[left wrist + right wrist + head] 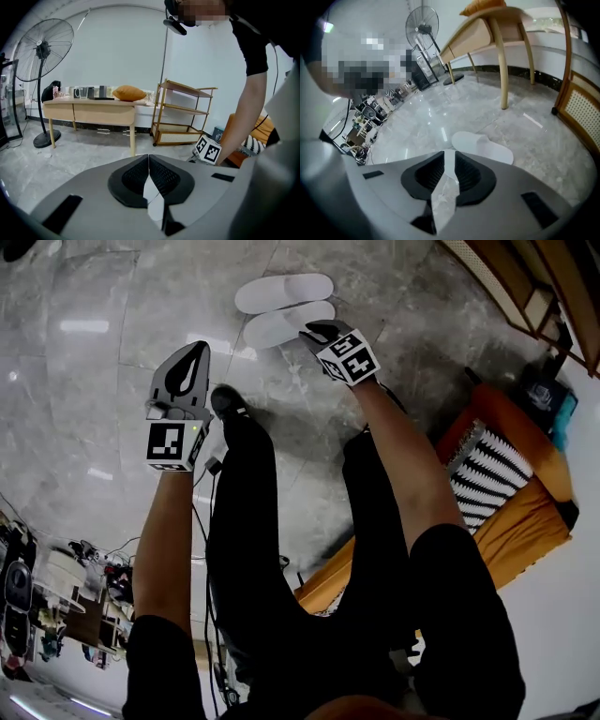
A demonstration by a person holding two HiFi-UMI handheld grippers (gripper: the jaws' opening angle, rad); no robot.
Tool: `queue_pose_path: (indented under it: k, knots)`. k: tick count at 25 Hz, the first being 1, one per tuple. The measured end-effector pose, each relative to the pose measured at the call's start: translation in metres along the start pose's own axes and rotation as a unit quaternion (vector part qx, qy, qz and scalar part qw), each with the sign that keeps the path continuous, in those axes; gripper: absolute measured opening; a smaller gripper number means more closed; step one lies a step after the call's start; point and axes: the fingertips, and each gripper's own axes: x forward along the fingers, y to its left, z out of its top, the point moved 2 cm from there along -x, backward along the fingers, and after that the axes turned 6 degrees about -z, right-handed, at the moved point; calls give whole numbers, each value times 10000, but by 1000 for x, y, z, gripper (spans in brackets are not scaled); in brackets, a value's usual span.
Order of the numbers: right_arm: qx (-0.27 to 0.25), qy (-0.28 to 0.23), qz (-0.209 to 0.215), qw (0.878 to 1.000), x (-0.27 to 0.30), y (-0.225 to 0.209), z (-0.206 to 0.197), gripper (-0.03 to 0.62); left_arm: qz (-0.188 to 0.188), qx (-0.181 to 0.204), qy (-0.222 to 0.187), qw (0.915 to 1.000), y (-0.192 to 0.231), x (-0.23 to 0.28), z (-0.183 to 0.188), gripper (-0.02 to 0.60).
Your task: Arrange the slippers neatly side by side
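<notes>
Two white slippers lie side by side on the grey marble floor, the far one [284, 292] and the near one [286, 322], toes to the right. My right gripper [317, 331] hovers just over the near slipper's right end, its jaws parted with only floor showing between them. In the right gripper view one slipper [483, 145] lies just beyond the right gripper [450, 157]. My left gripper [193, 352] is raised to the left, away from the slippers. In its own view the left gripper [149, 159] is shut with nothing in it.
The person's black-trousered legs and a dark shoe [229, 403] stand between the grippers. An orange seat with a striped cushion [495, 476] is at the right. A wooden table [93, 110], a rack [183, 115] and a standing fan [42, 51] line the wall.
</notes>
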Motion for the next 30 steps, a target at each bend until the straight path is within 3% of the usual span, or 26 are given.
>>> queue_pose_path:
  k: [2,8,13,17,21,30]
  knots:
    - [41,-207,-11,9998,-41,8,30,47,27,-61,-62,10000,-5,-14,28,15]
    - [-400,-1022,-22,9940,-181,52,148,34,81,-70,-604,9981,-7,-79,144,15]
    - [-396,-2049,-322,9775,-307,108,258,32,26,-75,-1119,9937,-8,-154,237,15]
    - [-291,-3073,-619,9492,-397,140,355,31,-104,63,-1660,9860,4,-194,319,15]
    - [-307,-3935,-787,9154,-485,180,419,31,-284,194,-2102,9770,7,-240,389,14]
    - [-843,-5023,-723,8575,-651,279,455,31,-386,462,-2611,9634,-5,-351,466,14]
